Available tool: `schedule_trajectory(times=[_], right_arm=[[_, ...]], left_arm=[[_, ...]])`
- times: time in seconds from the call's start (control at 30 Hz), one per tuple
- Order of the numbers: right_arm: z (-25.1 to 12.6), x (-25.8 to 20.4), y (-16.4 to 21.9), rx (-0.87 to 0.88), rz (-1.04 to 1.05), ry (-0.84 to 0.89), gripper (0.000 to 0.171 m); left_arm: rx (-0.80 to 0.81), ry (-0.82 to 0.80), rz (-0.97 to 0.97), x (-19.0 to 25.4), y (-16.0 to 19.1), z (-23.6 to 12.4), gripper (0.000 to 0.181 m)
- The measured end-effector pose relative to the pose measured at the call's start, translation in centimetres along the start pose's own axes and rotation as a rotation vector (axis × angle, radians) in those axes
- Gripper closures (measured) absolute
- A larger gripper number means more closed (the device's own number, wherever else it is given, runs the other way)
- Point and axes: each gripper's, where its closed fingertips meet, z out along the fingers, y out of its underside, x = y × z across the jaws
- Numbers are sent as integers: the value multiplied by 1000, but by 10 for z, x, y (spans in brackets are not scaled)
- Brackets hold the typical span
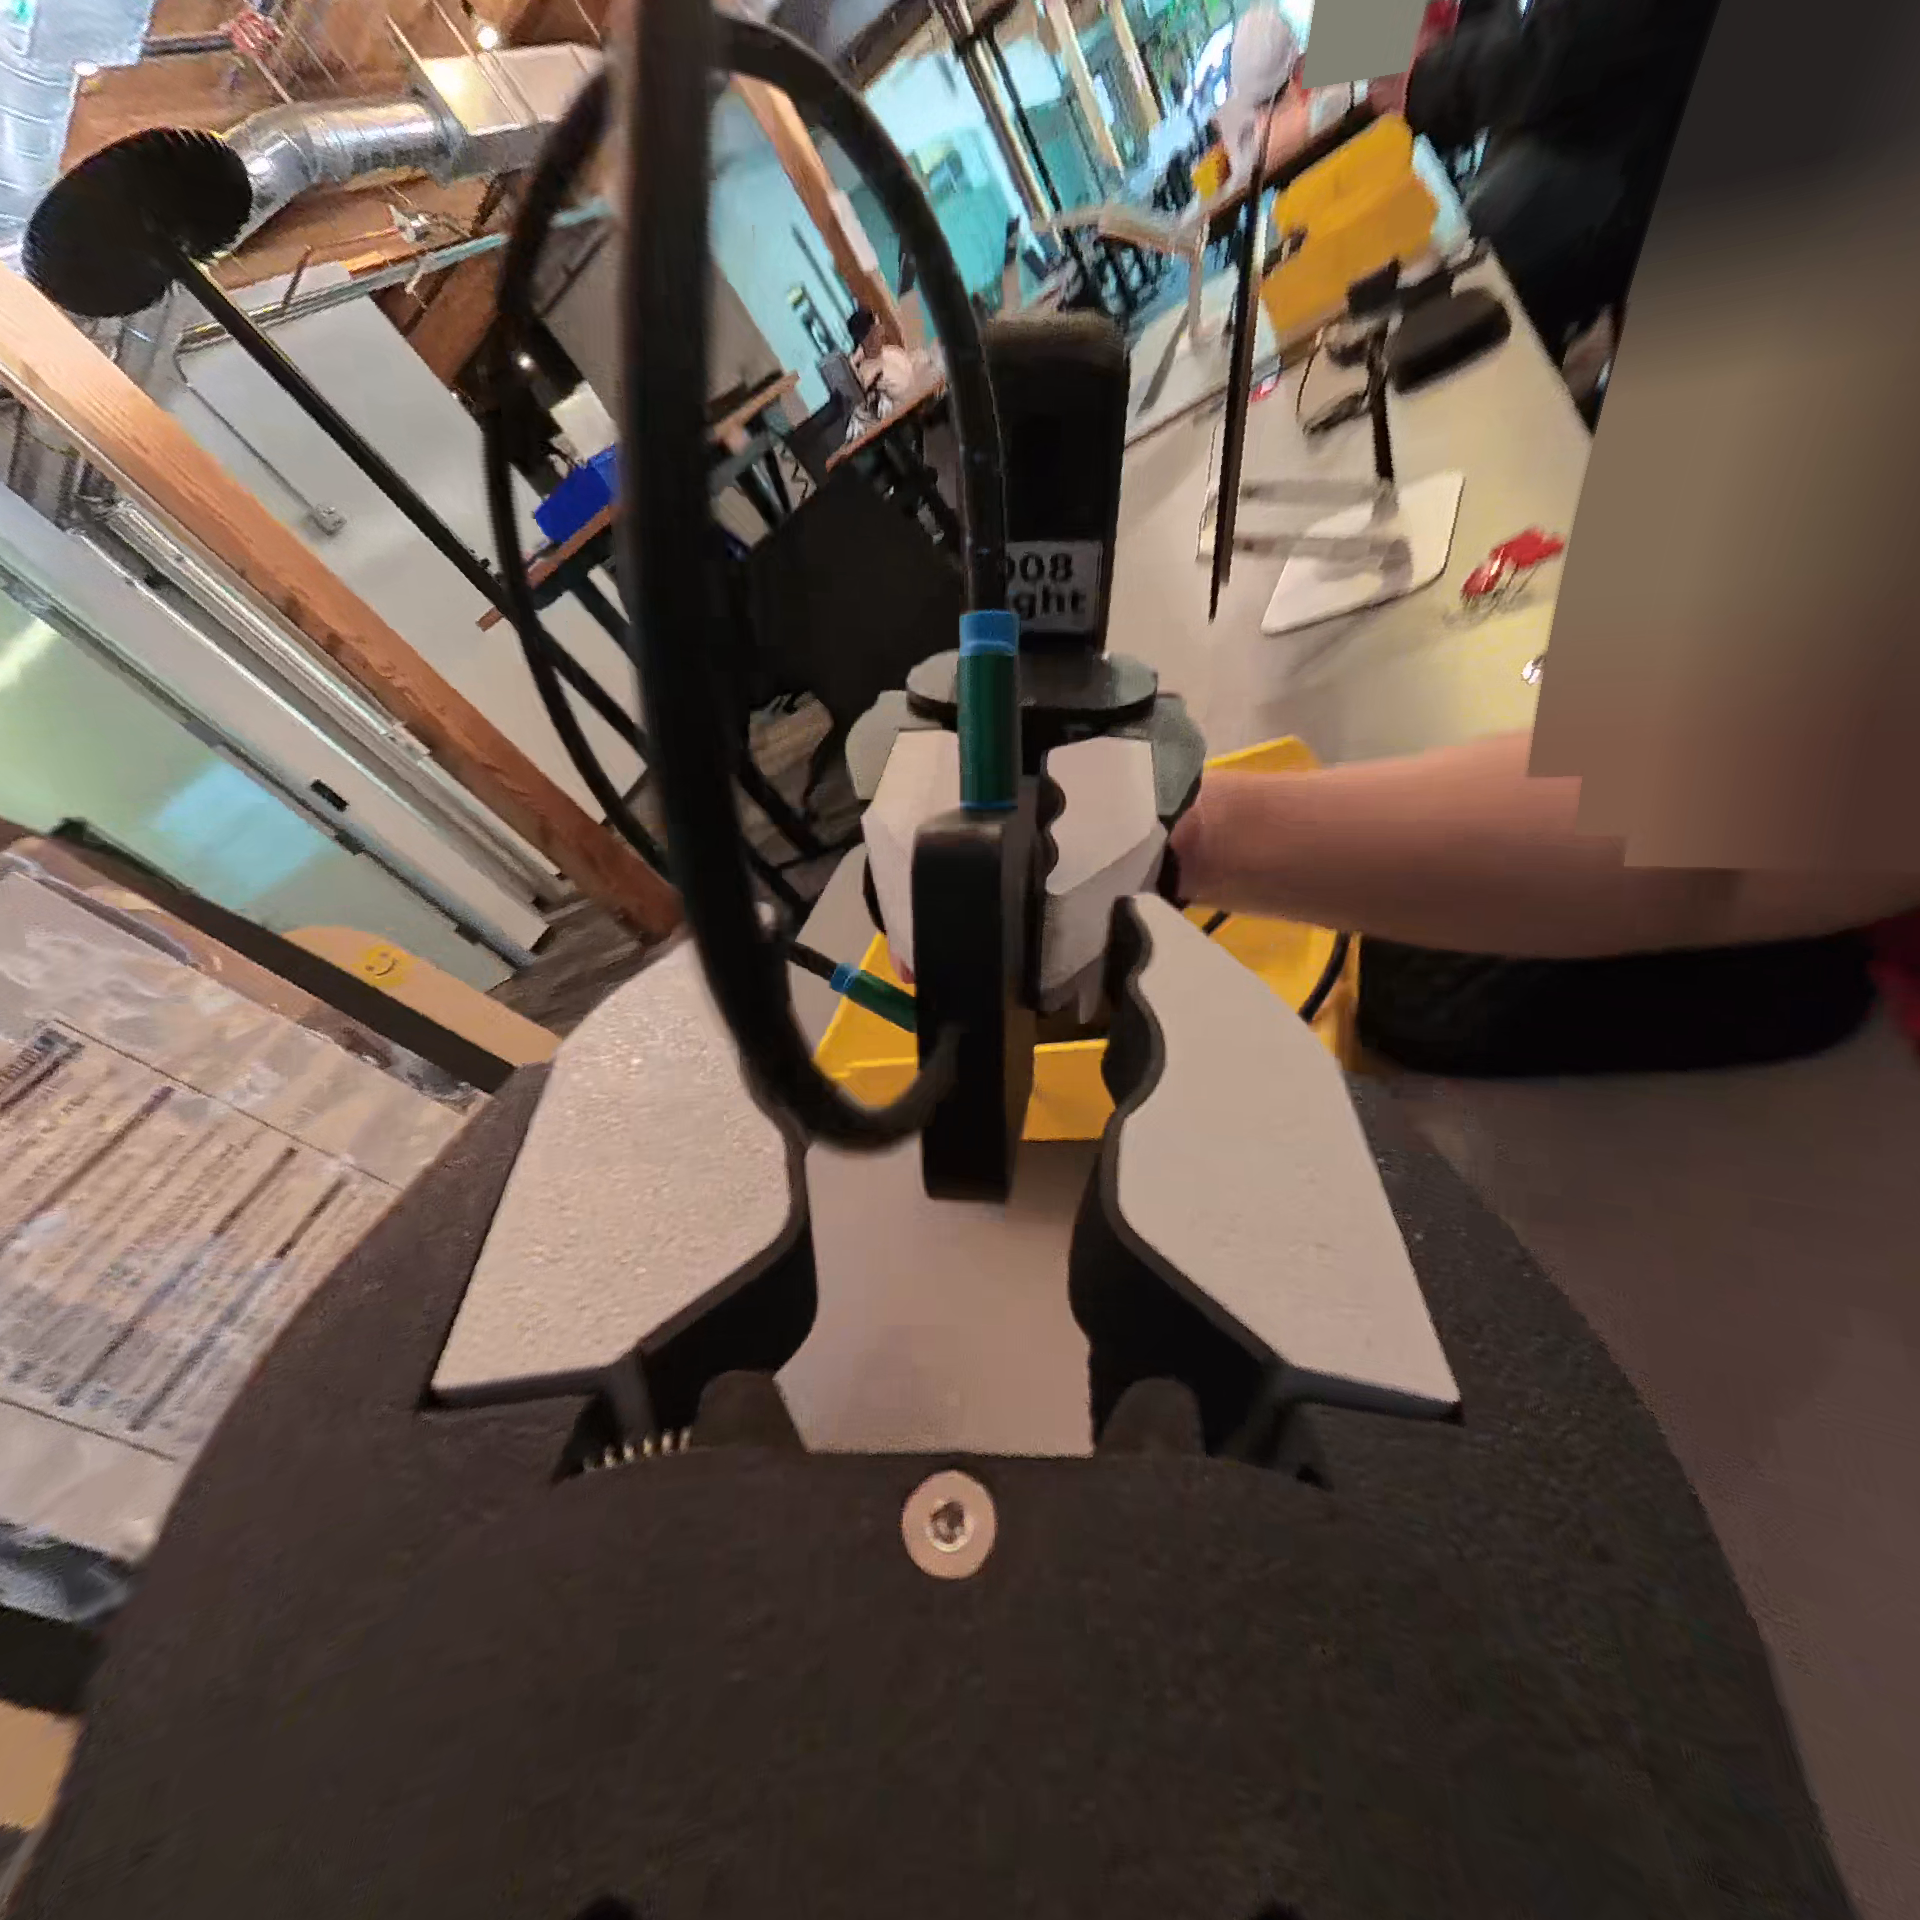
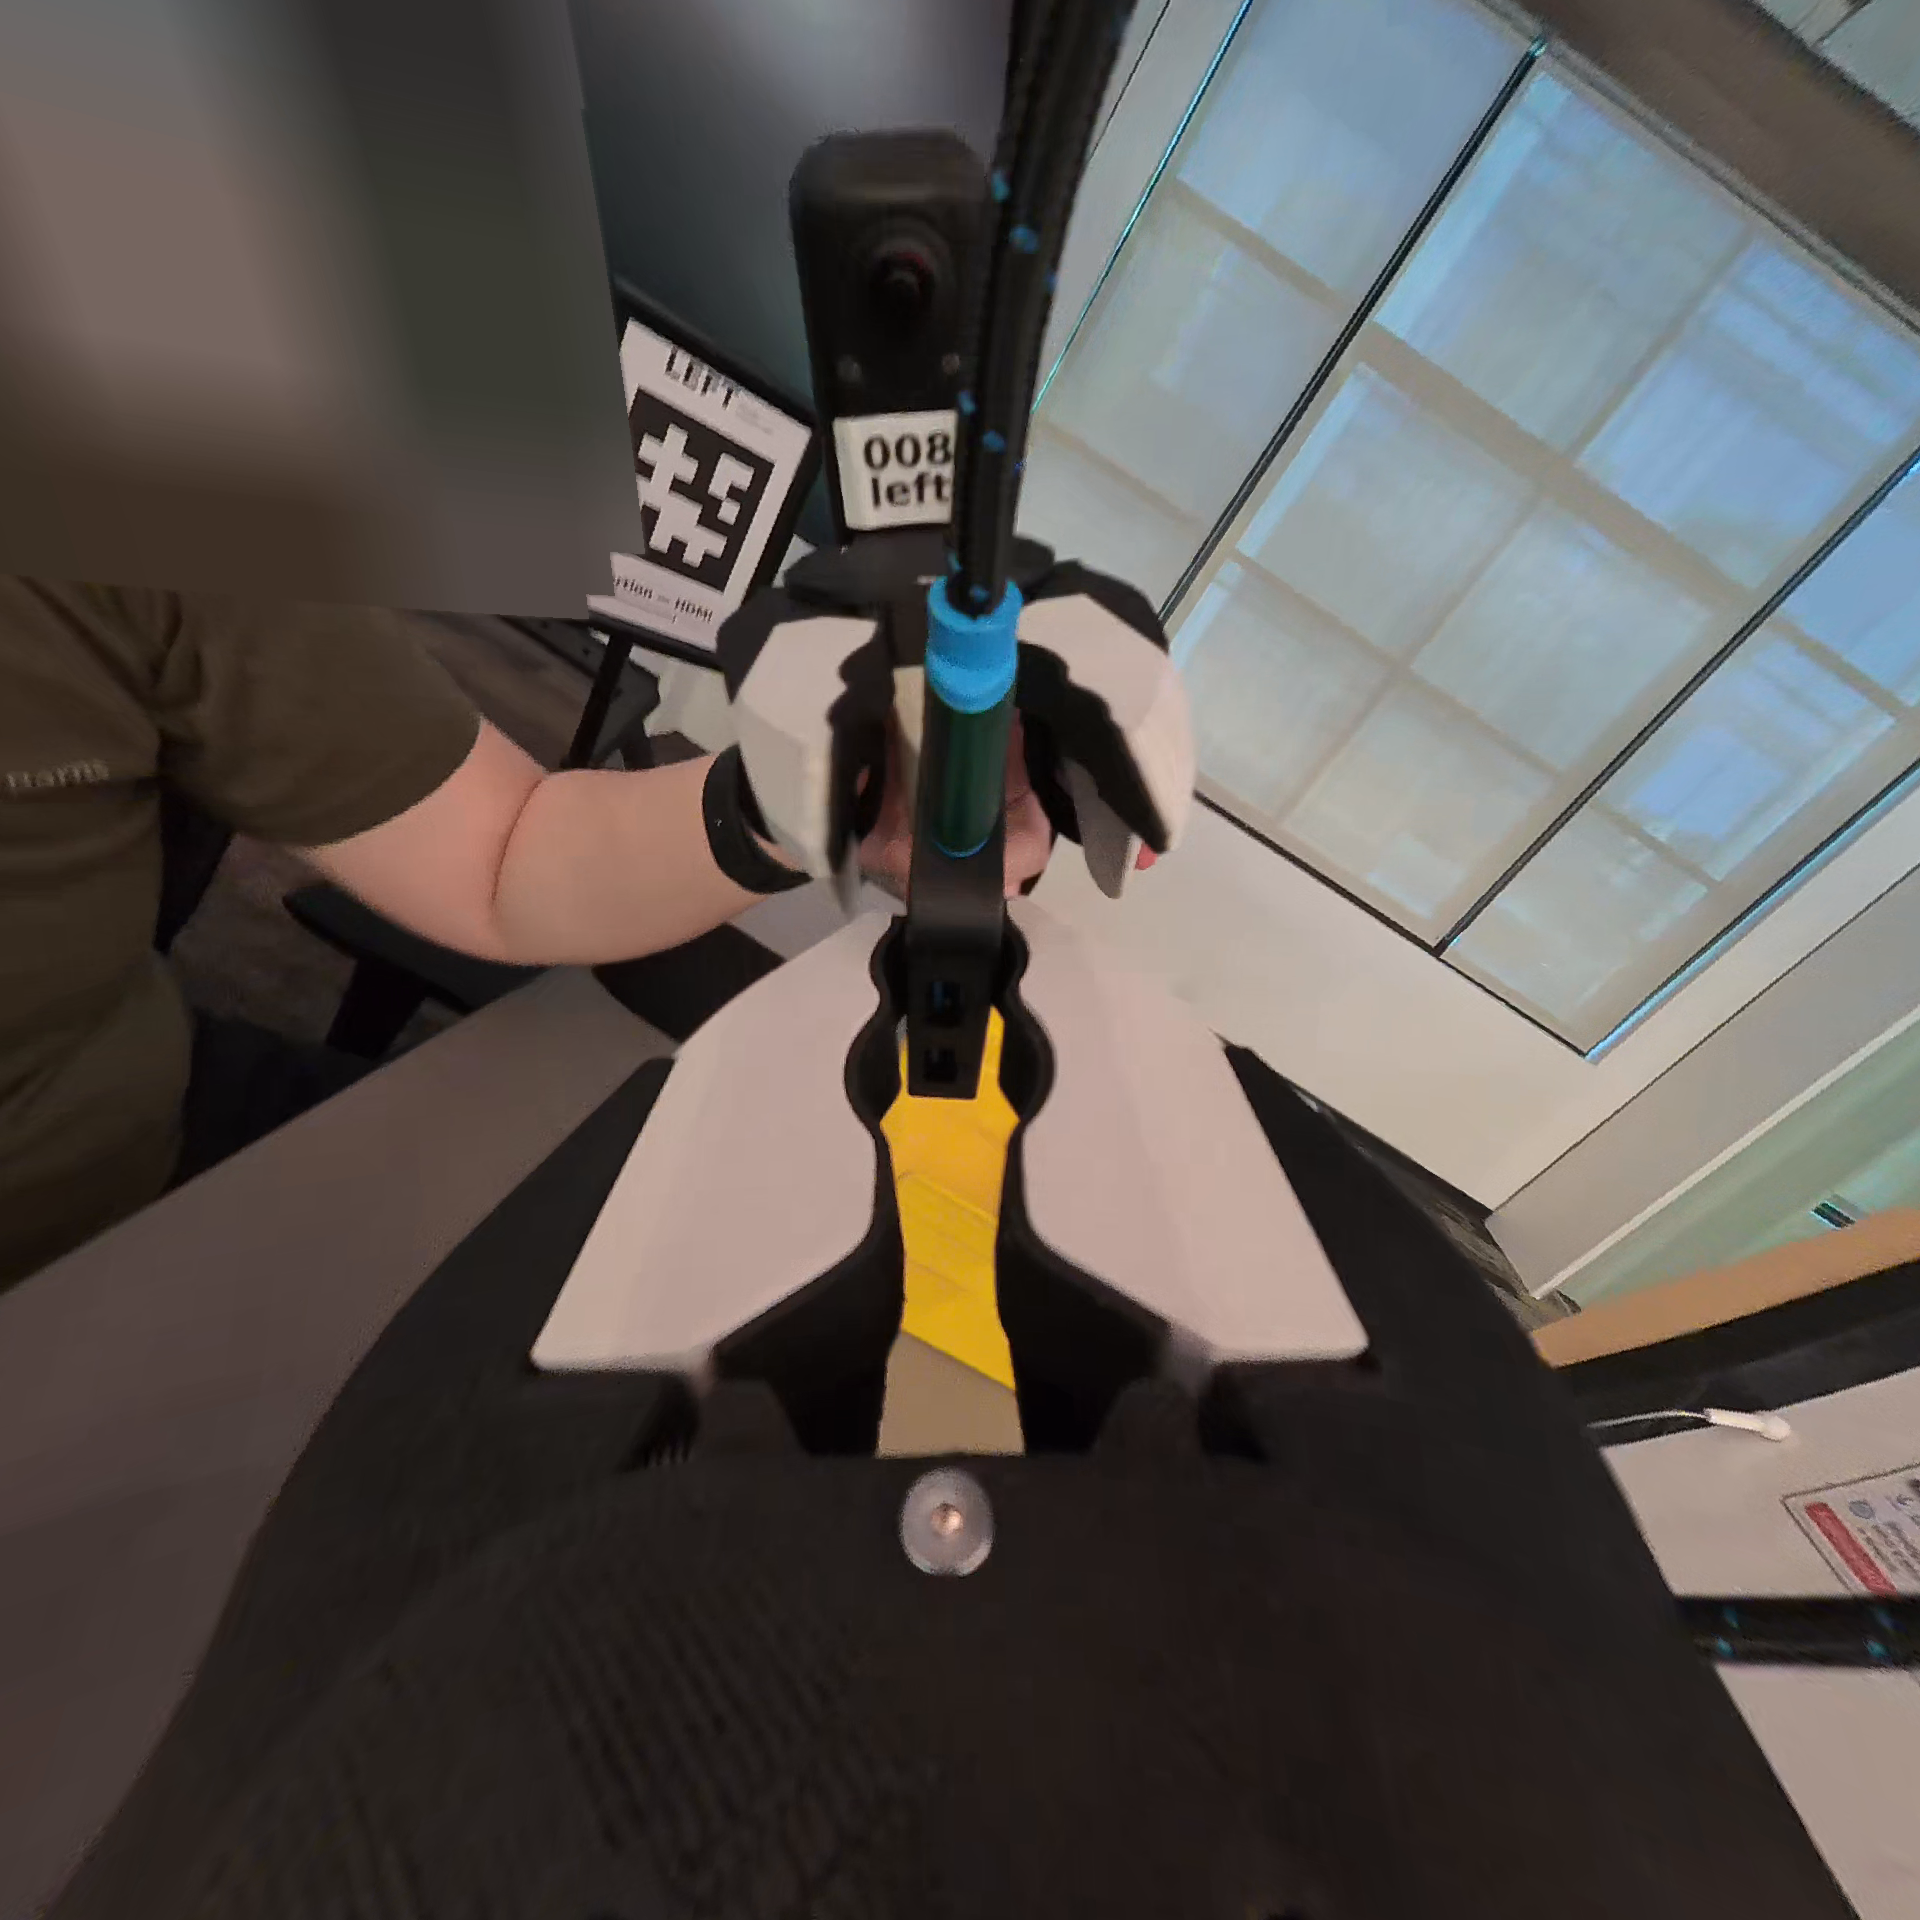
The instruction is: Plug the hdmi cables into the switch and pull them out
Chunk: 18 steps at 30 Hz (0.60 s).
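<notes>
- Left gripper (image 1: 961,1049): raised, white fingers (image 1: 644,1174) spread well apart, facing the other gripper.
- Right gripper (image 2: 951,1013): fingers (image 2: 748,1143) drawn close, clamping a narrow black body.
- Forearm (image 2: 582,862): bare, extended behind the left gripper.

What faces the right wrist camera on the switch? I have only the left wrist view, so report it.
Observer: The narrow side of the switch turned to that camera carries two small ports, one above the other. Both look empty.
Operator: Now check my left tool against the top plug.
Observer: The left tool is open. Its fingers stand on either side of the green plug, which sits in the top of the switch, and they seem clear of it.
</notes>
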Motion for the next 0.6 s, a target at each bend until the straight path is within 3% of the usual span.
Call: schedule_trajectory(times=[0.1,0.17,0.6], right_arm=[[-1,-4,8,-49,-73,-7,156],[-2,-4,10,-58,-118,-3,156],[0,8,35,-120,-236,86,152]], left_arm=[[-22,21,99,7,4,5,152],[-28,47,136,12,7,7,161],[-106,30,348,13,33,13,167]])
